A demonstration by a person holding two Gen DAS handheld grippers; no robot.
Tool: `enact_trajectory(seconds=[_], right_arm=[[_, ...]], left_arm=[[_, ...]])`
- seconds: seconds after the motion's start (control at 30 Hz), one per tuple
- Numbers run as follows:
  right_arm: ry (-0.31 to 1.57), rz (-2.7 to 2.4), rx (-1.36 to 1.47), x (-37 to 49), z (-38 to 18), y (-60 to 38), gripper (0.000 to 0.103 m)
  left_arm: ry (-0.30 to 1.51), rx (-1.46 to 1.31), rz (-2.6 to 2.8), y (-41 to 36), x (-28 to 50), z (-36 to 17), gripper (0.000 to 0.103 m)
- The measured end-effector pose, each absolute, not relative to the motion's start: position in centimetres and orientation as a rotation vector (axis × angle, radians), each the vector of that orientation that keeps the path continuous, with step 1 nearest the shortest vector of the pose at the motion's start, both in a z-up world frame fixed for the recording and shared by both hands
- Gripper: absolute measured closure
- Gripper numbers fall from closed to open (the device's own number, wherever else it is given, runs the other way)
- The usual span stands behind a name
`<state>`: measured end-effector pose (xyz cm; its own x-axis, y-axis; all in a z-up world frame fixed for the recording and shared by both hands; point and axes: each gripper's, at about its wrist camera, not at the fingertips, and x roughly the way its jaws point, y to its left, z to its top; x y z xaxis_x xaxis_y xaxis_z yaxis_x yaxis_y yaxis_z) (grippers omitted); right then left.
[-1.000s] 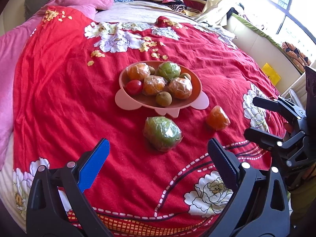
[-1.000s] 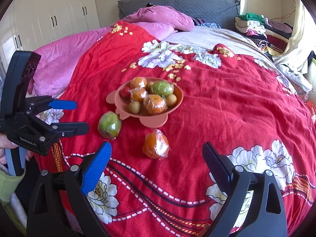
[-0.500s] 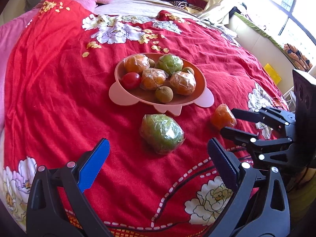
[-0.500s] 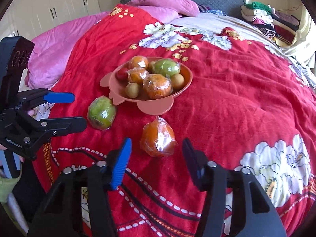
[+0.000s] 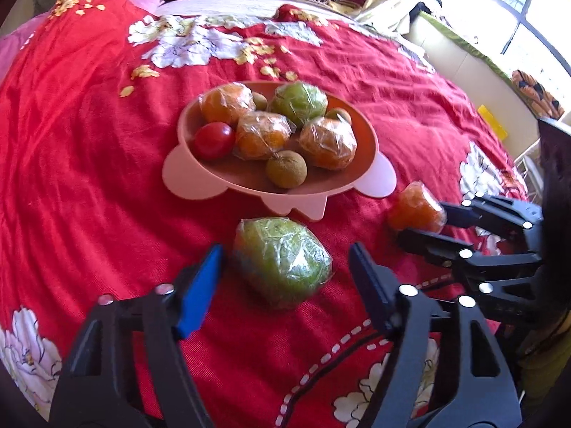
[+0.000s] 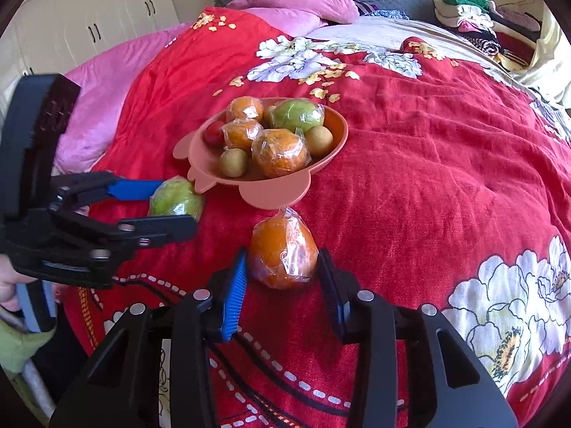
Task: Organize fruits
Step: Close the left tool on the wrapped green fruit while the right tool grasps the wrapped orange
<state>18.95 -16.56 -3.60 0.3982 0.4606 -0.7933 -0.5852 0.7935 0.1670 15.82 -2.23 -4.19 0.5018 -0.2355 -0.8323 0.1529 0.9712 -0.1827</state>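
Note:
A green fruit in plastic wrap (image 5: 282, 256) lies on the red bedspread in front of a pink bowl (image 5: 182, 182). My left gripper (image 5: 285, 271) straddles it, jaws closing, with small gaps still showing beside both pads. To the right lies a wrapped orange (image 5: 414, 207), with the right gripper (image 5: 423, 223) around it. In the right wrist view the right gripper (image 6: 283, 264) is closing, and its pads meet the sides of the orange (image 6: 282, 246). The left gripper (image 6: 176, 208) flanks the green fruit (image 6: 171, 196). The bowl (image 6: 271, 196) holds several wrapped oranges, a green fruit, a tomato and small brown fruits.
The red floral bedspread (image 6: 446, 178) covers a bed. A pink pillow (image 6: 296, 0) and folded clothes (image 6: 474, 14) lie at its far end. White wardrobes (image 6: 89, 28) stand at the left, a window (image 5: 517, 10) at the right. A person's hand (image 6: 9, 285) holds the left gripper.
Both grippers have come down and forward onto the bed. The right jaws narrowed around the wrapped orange first; the left jaws then narrowed around the wrapped green fruit.

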Motion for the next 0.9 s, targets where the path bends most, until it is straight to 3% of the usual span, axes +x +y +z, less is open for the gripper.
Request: enact_trajectory(seconds=[0.33, 0.9], right_arm=[[0.945, 0.681, -0.117, 18.9, -3.1, -16.8, 0.067], [0.883, 0.704, -0.087, 18.8, 0.2, -17.1, 0.067]], left_arm=[[1.021, -0.090, -0.260, -1.6, 16.5, -4.8, 0.061], [0.958, -0.146, -0.293, -0.3, 15.1, -1.1, 0.061]])
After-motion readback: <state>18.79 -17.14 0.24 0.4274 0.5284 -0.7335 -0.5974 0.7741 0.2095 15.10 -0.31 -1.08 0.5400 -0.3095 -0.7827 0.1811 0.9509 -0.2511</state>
